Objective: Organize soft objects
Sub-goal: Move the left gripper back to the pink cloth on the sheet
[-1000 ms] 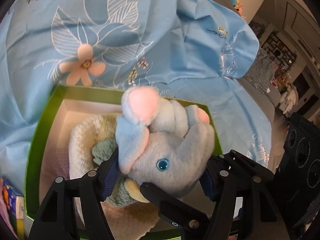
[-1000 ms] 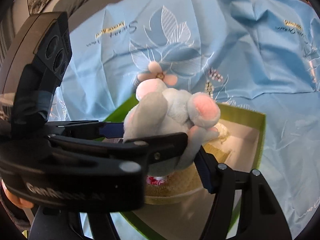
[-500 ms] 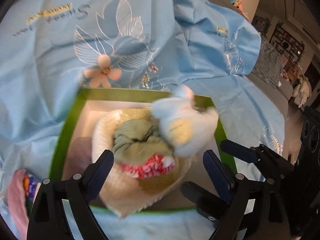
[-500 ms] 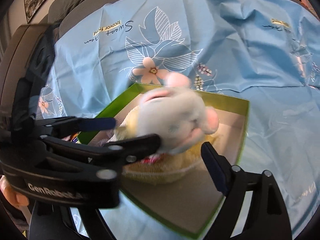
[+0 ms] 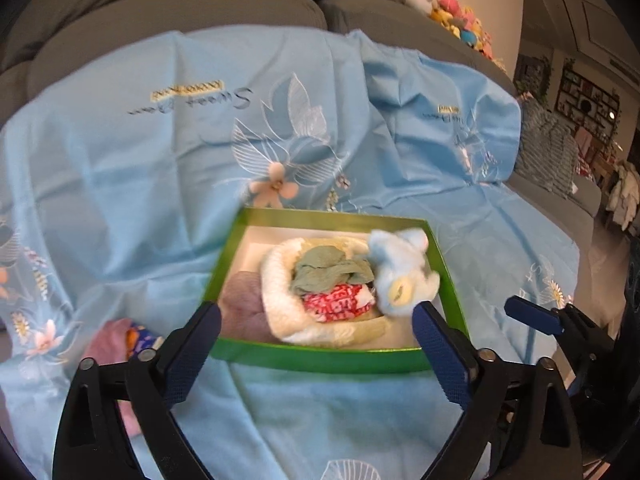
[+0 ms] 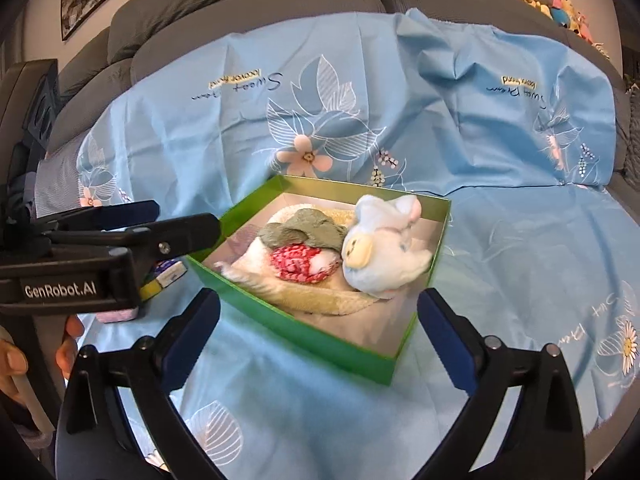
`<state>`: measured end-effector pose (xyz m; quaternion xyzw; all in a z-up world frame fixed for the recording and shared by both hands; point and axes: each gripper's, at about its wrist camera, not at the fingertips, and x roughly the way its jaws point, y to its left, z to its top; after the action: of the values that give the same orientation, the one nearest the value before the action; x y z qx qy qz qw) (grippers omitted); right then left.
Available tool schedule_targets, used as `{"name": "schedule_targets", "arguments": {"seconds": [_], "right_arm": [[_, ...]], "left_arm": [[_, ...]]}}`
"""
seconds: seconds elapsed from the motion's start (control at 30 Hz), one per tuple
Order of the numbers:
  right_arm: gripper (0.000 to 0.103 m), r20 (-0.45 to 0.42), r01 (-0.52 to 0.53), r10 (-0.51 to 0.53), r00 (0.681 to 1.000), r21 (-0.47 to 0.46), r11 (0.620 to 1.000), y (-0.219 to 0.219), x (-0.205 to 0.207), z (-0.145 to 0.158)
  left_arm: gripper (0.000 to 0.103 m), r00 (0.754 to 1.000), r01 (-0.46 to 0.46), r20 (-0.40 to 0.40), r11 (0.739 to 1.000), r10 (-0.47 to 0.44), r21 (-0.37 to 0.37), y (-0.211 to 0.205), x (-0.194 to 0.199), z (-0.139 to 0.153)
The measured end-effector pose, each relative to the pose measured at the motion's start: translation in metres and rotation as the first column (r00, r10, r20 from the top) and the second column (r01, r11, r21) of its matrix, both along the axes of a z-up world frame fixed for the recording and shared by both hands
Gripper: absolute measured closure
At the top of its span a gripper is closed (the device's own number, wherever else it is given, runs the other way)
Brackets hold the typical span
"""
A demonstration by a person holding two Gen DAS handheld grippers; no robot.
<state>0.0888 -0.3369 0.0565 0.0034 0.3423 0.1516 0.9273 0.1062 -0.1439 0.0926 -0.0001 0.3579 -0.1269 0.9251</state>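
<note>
A green box (image 5: 320, 358) (image 6: 288, 330) lies on a blue flowered sheet. In it lie a cream fluffy cloth (image 5: 280, 304) (image 6: 320, 298), a grey-green cloth (image 5: 324, 270) (image 6: 304, 232), a red-white knit piece (image 5: 340, 306) (image 6: 296, 262), a mauve cloth (image 5: 242, 300) and a pale blue plush elephant (image 5: 400, 276) (image 6: 380, 256) at the right side. My left gripper (image 5: 316, 344) is open and empty, just in front of the box. My right gripper (image 6: 318, 328) is open and empty, near the box's front. The left gripper also shows in the right wrist view (image 6: 160, 220).
The blue sheet (image 5: 160, 168) (image 6: 500, 200) covers a grey sofa (image 6: 240, 4). A pink and patterned soft item (image 5: 124, 340) lies left of the box. Plush toys (image 5: 460, 24) sit on the sofa back at the far right. A hand (image 6: 24, 356) holds the left gripper.
Both grippers opened and let go of the plush elephant, which dropped into the box. Both grippers then pulled back and up, away from the box.
</note>
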Motion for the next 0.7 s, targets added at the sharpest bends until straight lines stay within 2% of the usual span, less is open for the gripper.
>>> {"name": "schedule_targets", "arguments": {"seconds": [0.3,0.7], "right_arm": [[0.001,0.052,-0.01,0.01,0.999,-0.003,1.0,0.016,-0.041,0.022],[0.001,0.051,-0.051,0.052,0.997,-0.018,0.999,0.039,-0.072,0.027]], "left_arm": [[0.005,0.998,-0.036,0.049,0.999,0.037,-0.012,0.023,-0.043,0.019],[0.005,0.993,-0.08,0.092,0.997,0.078,0.017,0.035,-0.082,0.025]]}}
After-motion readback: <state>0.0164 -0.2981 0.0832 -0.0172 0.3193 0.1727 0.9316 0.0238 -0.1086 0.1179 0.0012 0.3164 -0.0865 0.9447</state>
